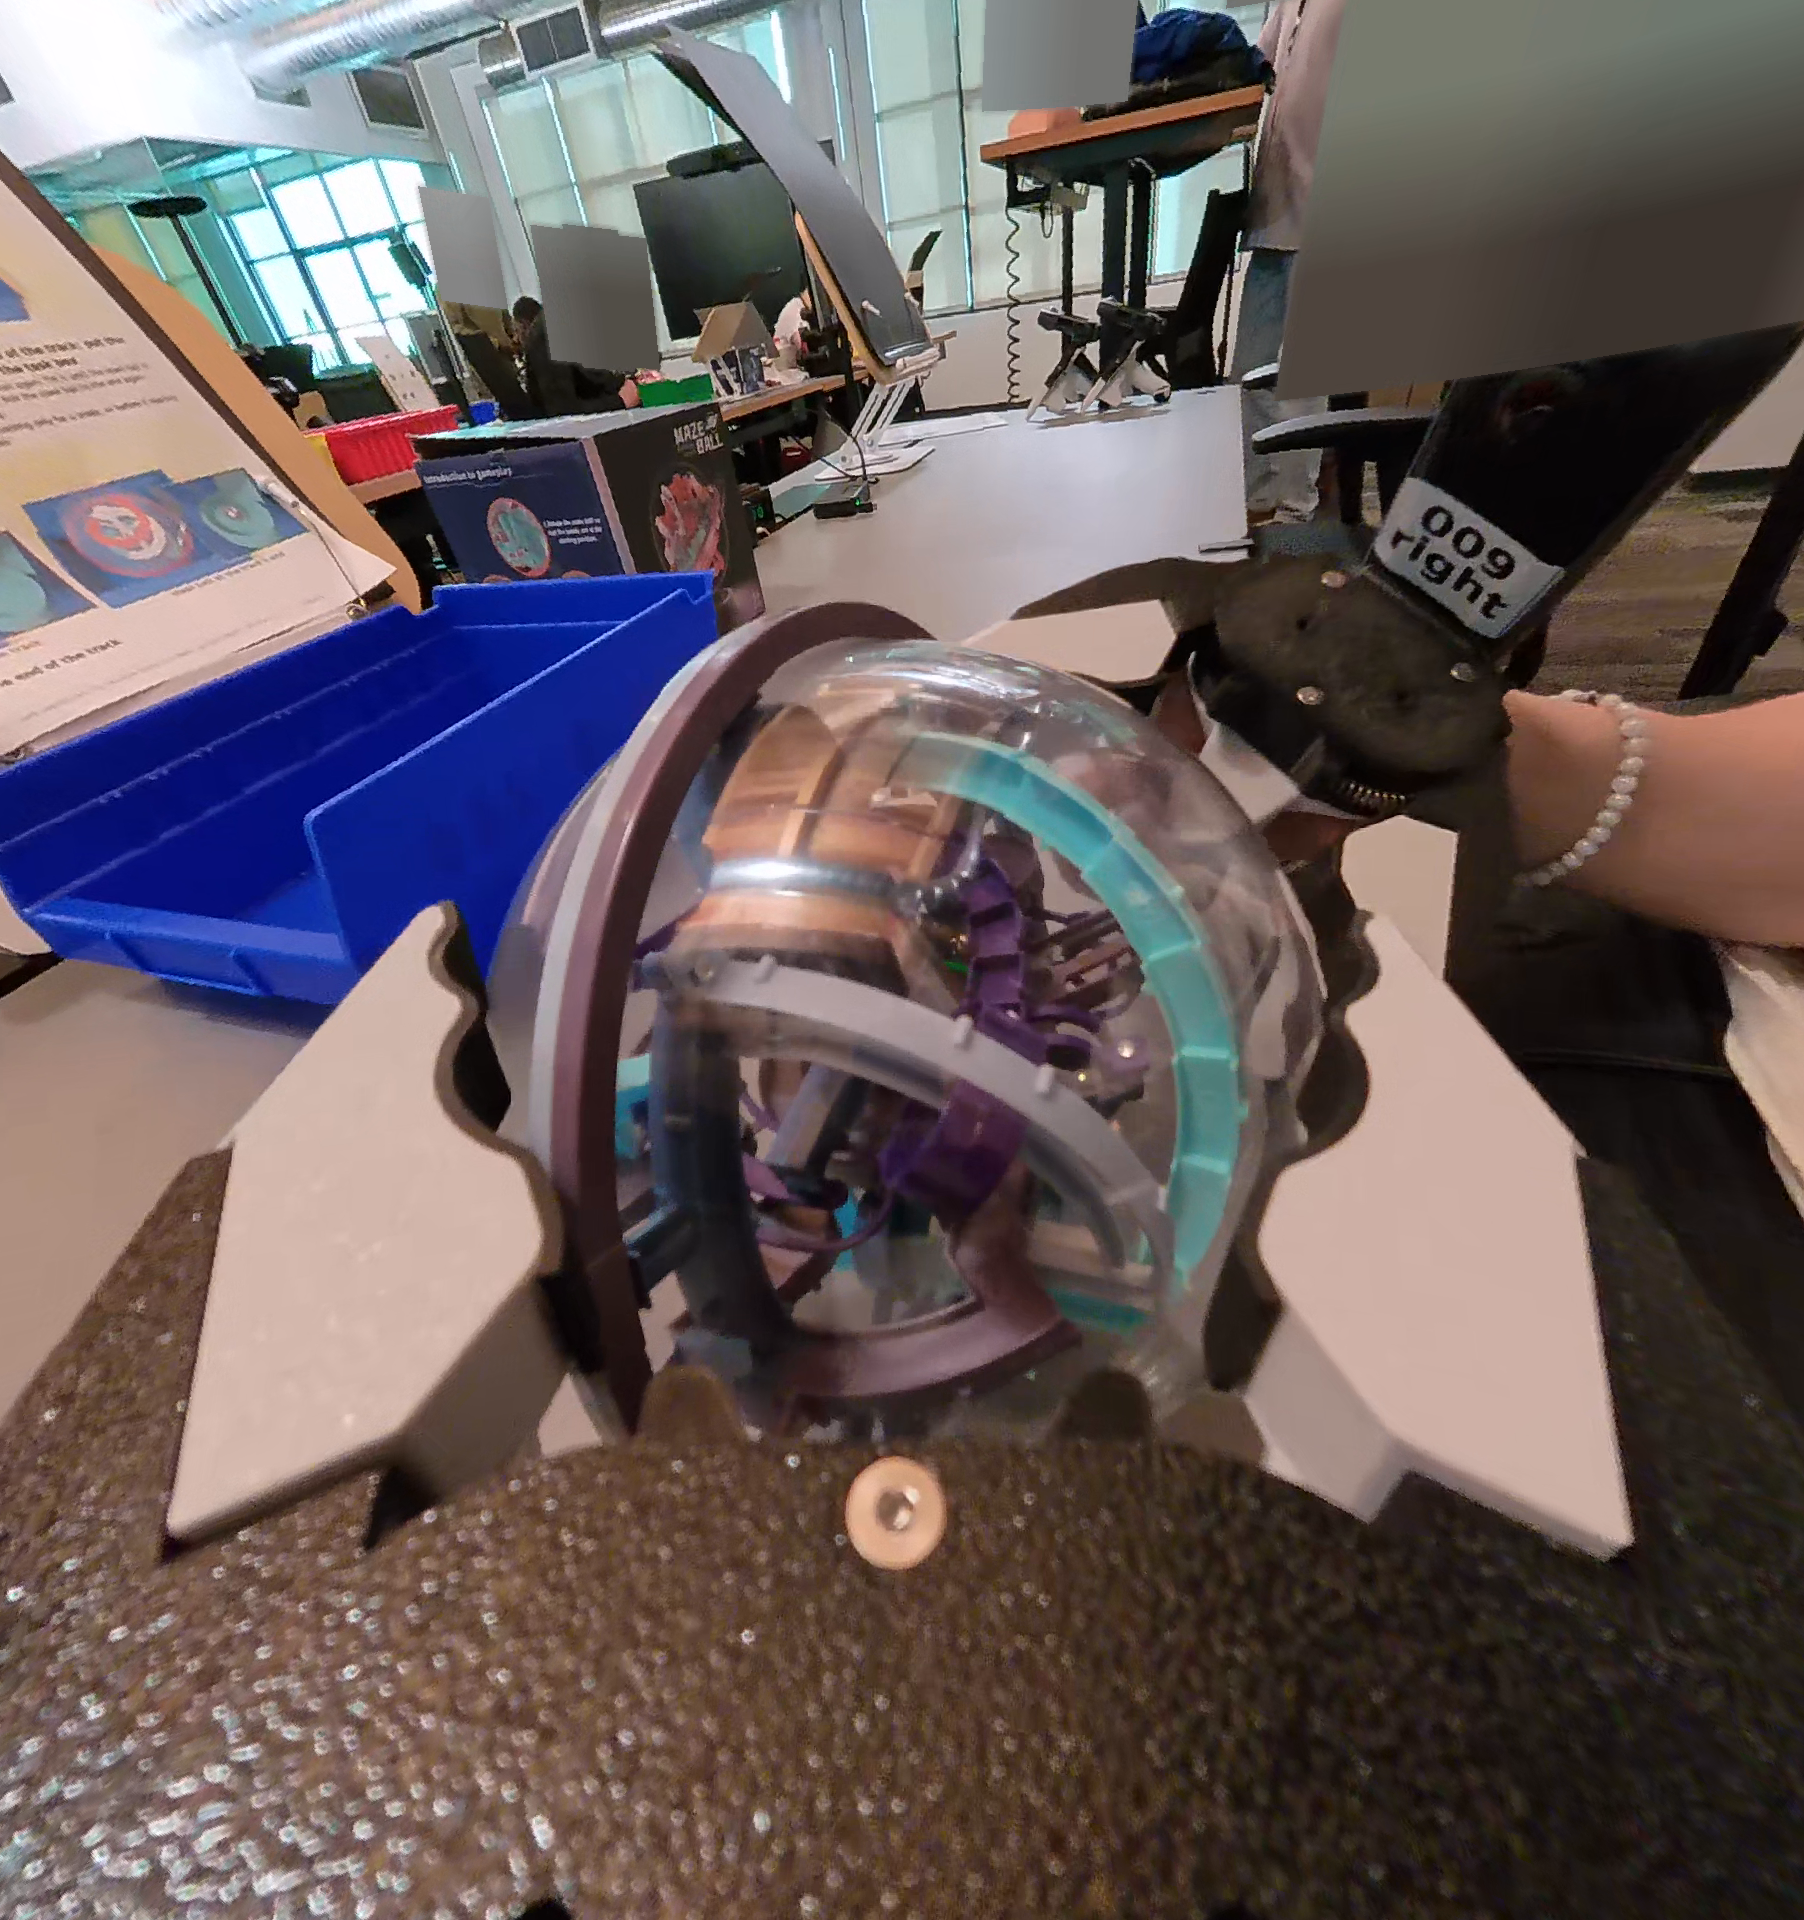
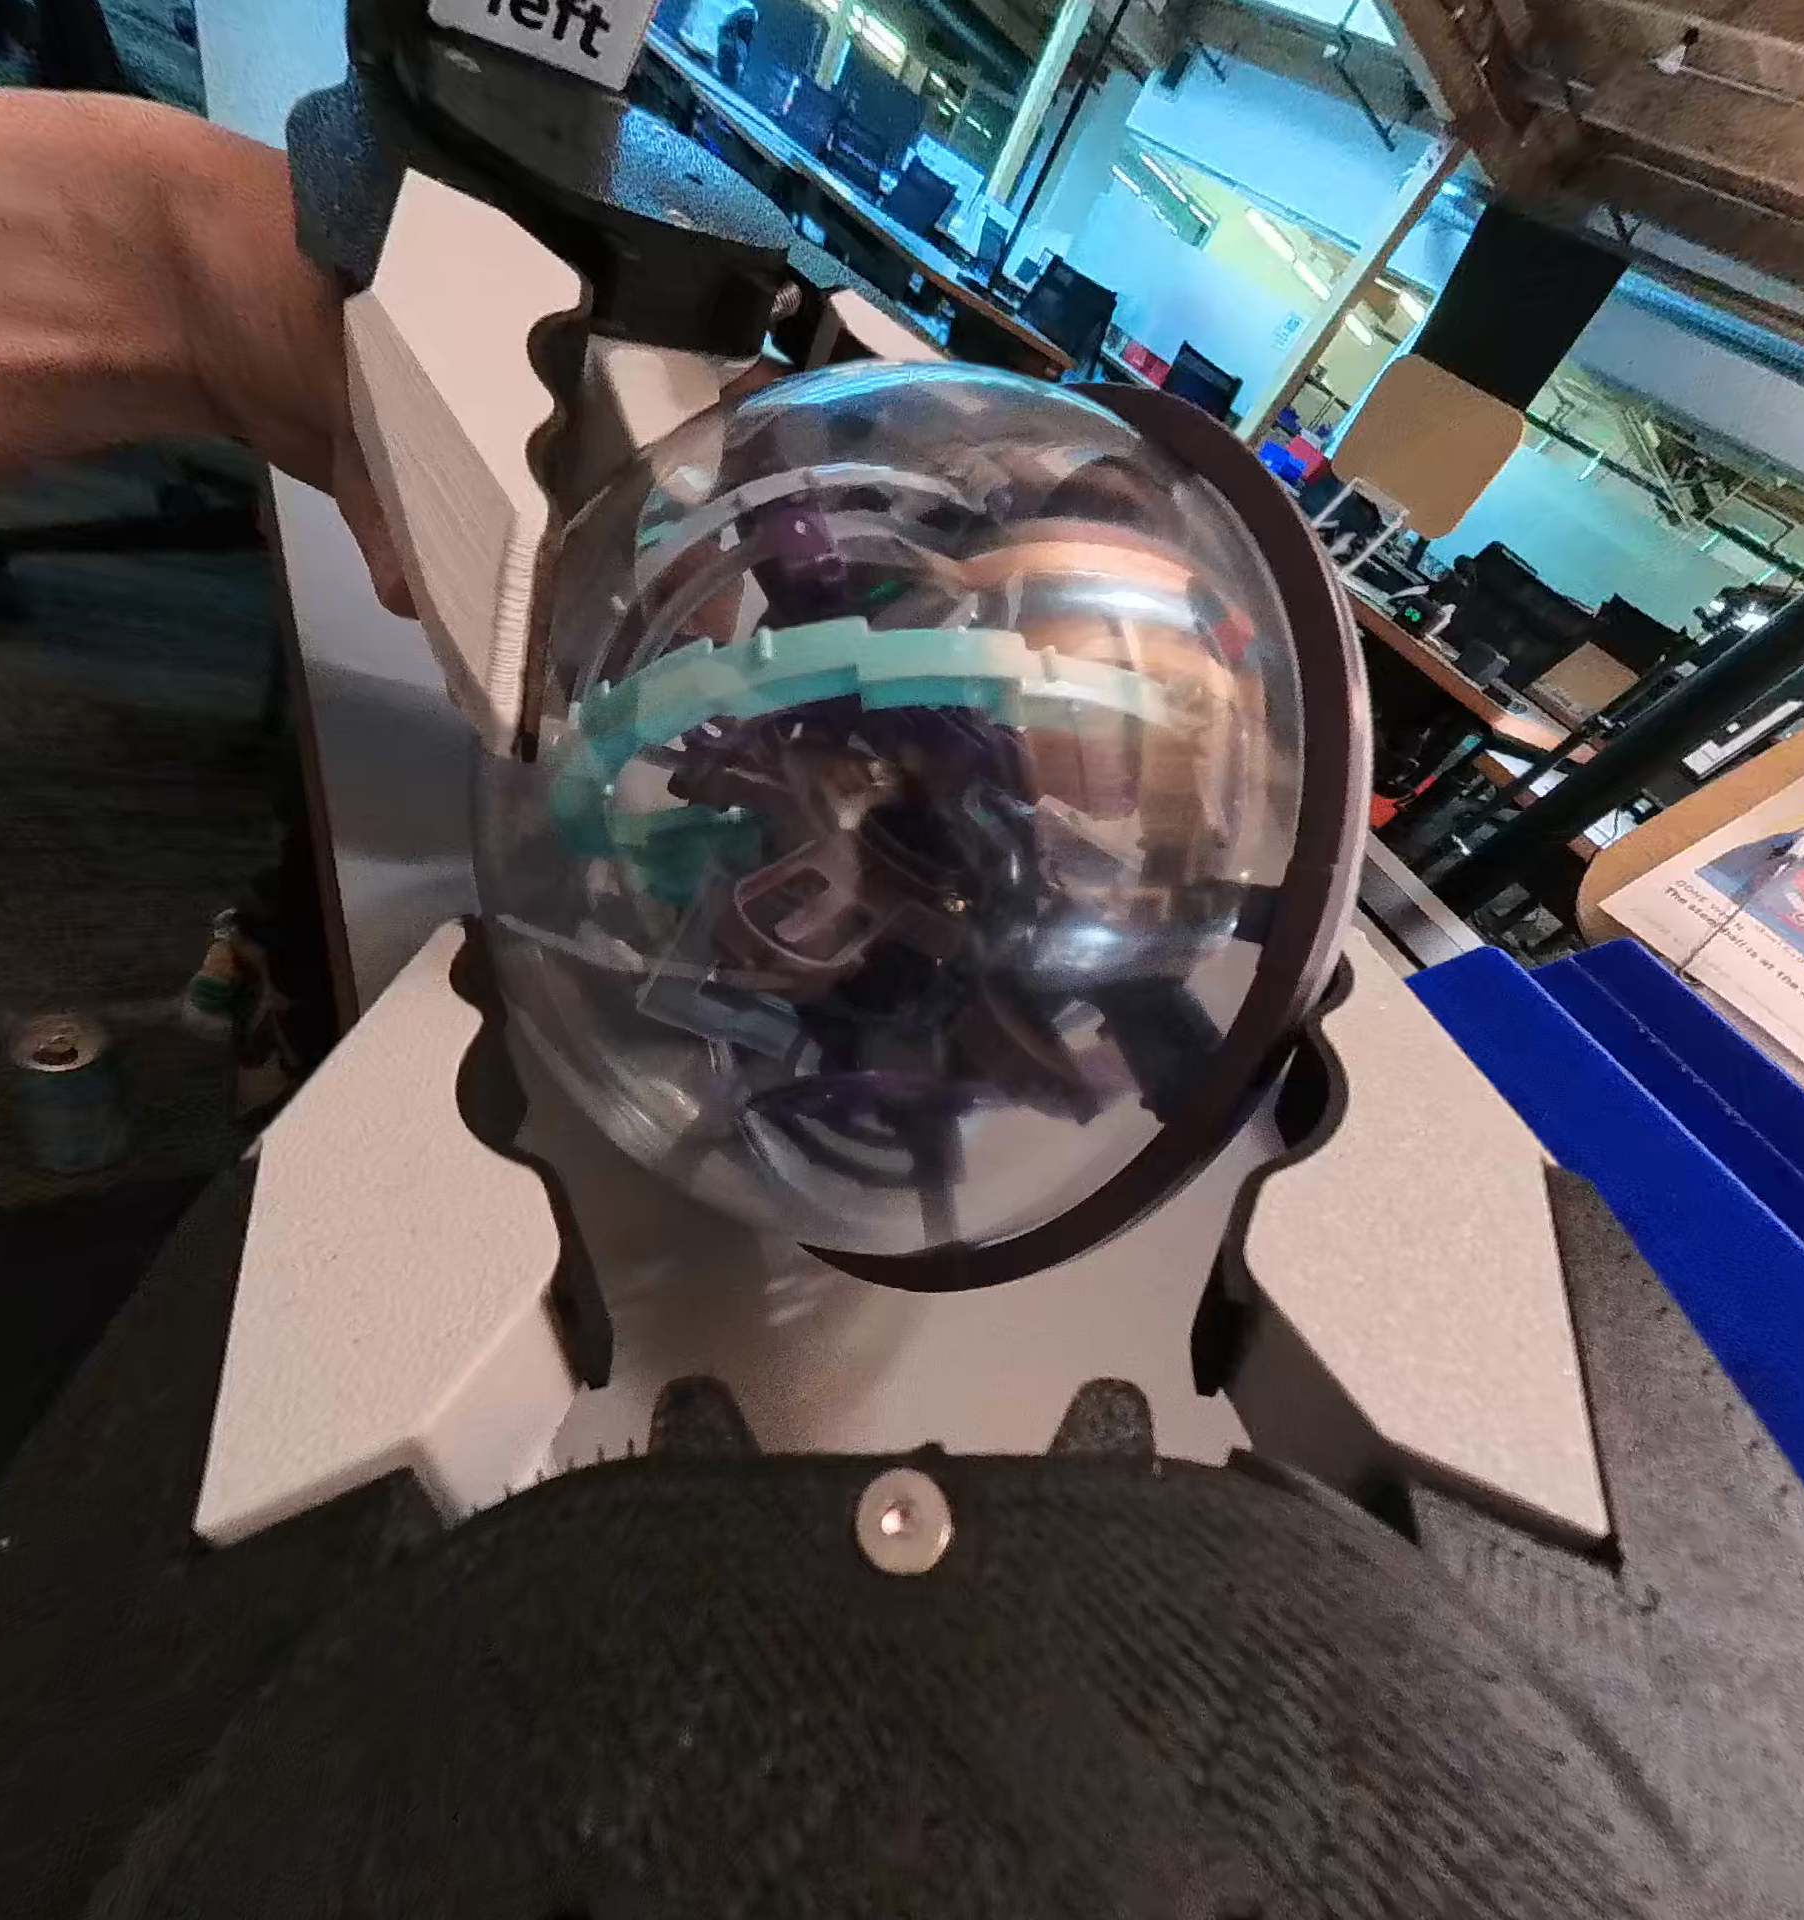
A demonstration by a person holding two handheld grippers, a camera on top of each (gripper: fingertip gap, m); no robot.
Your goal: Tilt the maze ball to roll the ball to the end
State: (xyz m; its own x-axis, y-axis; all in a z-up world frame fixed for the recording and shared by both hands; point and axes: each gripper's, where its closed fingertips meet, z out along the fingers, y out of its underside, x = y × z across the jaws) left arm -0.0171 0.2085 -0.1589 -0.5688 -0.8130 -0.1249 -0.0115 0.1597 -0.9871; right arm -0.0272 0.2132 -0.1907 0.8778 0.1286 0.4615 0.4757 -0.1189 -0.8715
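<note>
The maze ball is a clear sphere with a dark purple rim, a teal track and purple and copper parts inside. My left gripper is shut on it, its grey fingers pressing on both sides. My right gripper grips the same ball from the opposite side, its fingers also against it. Each gripper shows in the other's view, the right one at the upper right and the left one at the upper left. I cannot pick out the small ball inside.
A blue plastic bin sits on the grey table just left of the ball; it also shows in the right wrist view. An instruction sheet on a board and the maze ball's box stand behind it. A person's forearm is at the right.
</note>
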